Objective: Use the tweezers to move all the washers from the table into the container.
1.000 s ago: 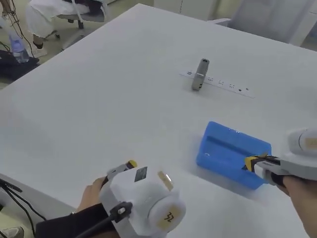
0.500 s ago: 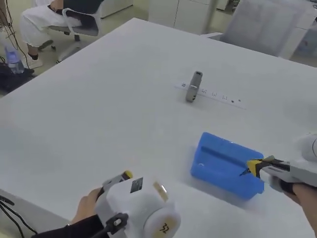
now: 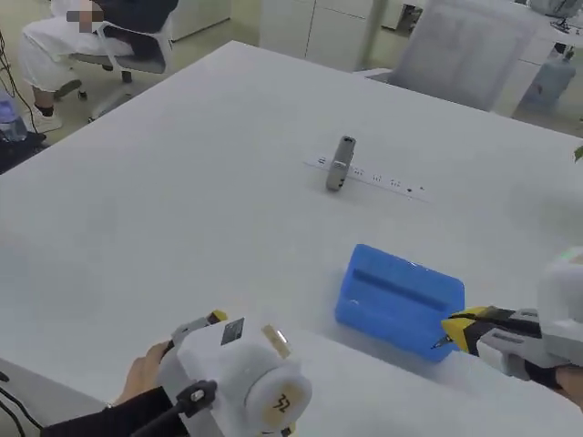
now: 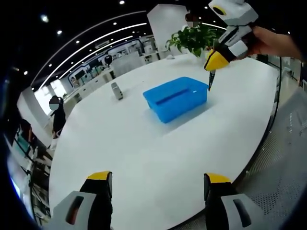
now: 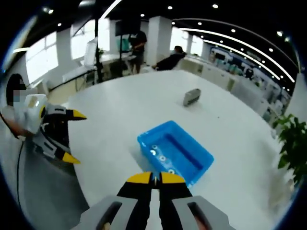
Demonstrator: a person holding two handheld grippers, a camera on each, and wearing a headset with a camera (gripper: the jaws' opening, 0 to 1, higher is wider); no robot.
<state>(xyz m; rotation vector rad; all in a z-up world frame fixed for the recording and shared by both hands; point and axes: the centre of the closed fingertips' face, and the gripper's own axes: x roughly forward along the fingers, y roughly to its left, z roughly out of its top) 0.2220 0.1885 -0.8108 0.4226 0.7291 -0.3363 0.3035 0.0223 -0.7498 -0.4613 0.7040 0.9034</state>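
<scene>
The left hand grips its tool low at the near edge of the worktop, with a dark sleeve behind the wrist. The left claw points forward across the bare white surface and hangs just above it. The right hand comes in from the right and tilts its tool down toward the container. In the head view that hand is cut off by the picture's edge.

The left claw stands wide open with nothing between its jaws, as its own view and the right gripper view both show. The right claw has its yellow-tipped jaws pressed together. A thin dark point, the tweezers, sticks out of them. In the right gripper view the tweezers are hard to make out, just a sliver between the jaws. Their tip sits at the container's near right corner. I cannot tell whether it touches the rim, or whether it carries anything.

The blue container sits on the worktop, and several small pale washers lie on its floor. In the head view its near wall hides them. Well beyond it a grey block rests on a white strip whose markings are too small to read.
</scene>
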